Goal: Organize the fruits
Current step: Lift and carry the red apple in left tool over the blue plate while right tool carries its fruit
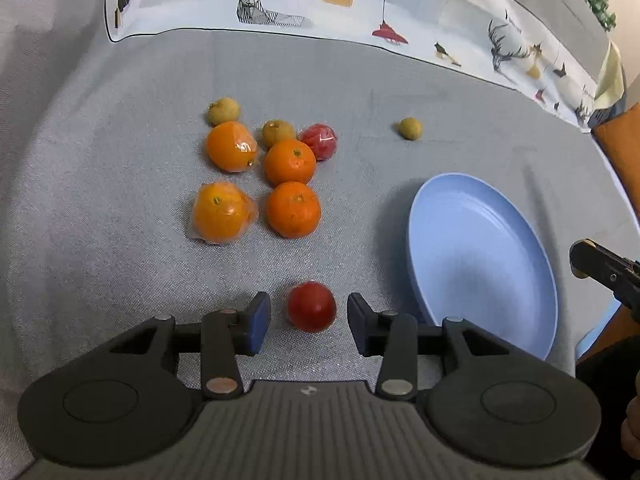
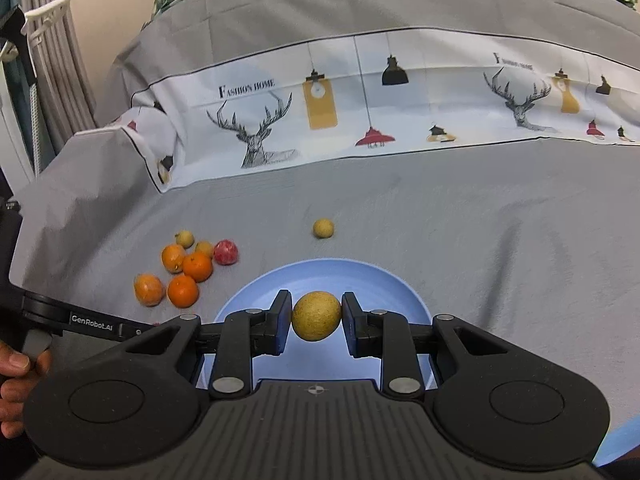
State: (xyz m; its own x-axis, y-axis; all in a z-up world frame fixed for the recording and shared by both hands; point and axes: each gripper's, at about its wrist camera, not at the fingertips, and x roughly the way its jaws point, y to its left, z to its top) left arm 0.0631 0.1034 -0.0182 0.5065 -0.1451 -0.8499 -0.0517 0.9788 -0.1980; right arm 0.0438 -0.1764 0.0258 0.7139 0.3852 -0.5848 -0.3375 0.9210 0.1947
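Fruits being sorted: right hand-held gripper (image 2: 316, 317) pinches a yellow-brown fruit (image 2: 316, 315) above the blue plate (image 2: 384, 280); left hand-held gripper (image 1: 309, 318), spread, straddles a red fruit (image 1: 311, 306) on the grey bedsheet (image 1: 100, 208).

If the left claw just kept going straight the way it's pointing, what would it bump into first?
Most likely the small red fruit lying on the grey cloth. It sits just ahead of the open left claw, about centred between the pads, neither pad touching it. Depth is hard to judge.
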